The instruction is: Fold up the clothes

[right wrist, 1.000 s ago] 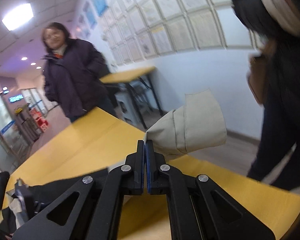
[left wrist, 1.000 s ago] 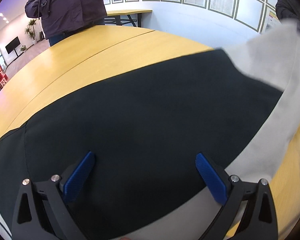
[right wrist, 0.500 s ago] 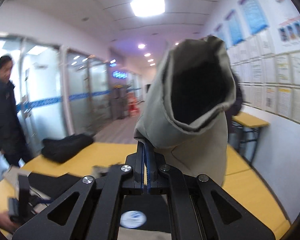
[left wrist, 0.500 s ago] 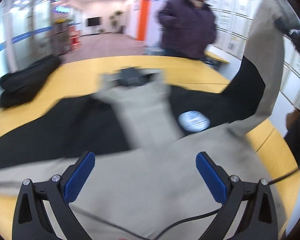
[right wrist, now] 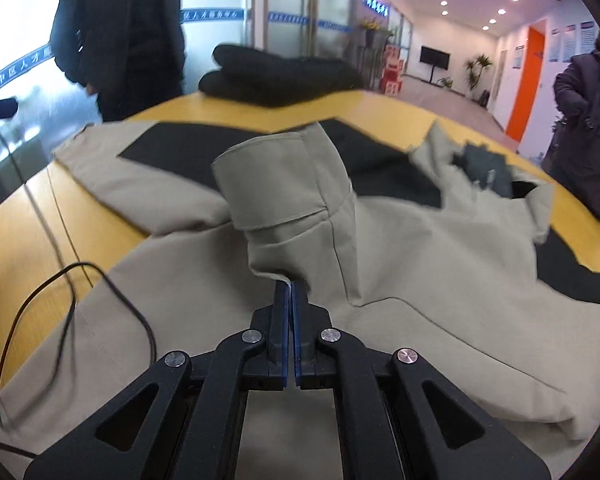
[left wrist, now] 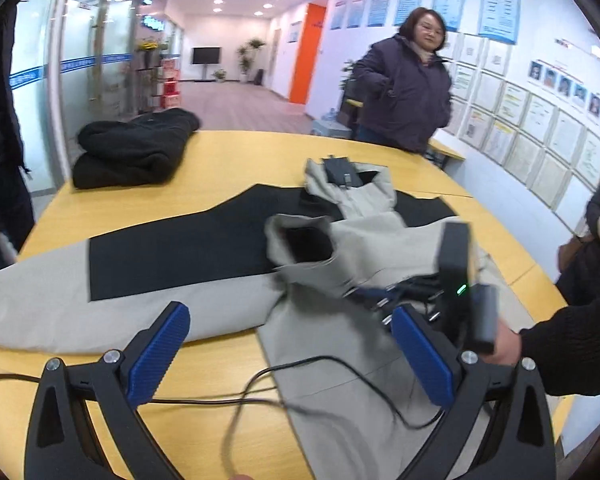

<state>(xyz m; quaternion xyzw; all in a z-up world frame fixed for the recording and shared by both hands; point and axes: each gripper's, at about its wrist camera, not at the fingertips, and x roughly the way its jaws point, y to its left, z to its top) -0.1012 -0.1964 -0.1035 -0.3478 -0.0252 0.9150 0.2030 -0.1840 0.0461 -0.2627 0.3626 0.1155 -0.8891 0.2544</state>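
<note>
Spread wide and empty, the left gripper (left wrist: 290, 350) hovers over the beige-and-black fabric jacket (left wrist: 204, 256) lying flat on the yellow wooden table (left wrist: 256, 152). Right view: the right gripper (right wrist: 290, 292) pinches the jacket's beige sleeve cuff (right wrist: 276, 180), raised above the garment's near middle.

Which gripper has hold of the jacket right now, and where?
The right gripper pinches the jacket at its sleeve cuff. The left gripper is open, empty.

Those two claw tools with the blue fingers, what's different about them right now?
The left gripper has its fingers spread wide and holds nothing; the right gripper has its fingers pressed together, pinching the sleeve cuff of the beige and black jacket. The left hangs above the table; the right is at the jacket. Both have black frames and blue pads.
</note>
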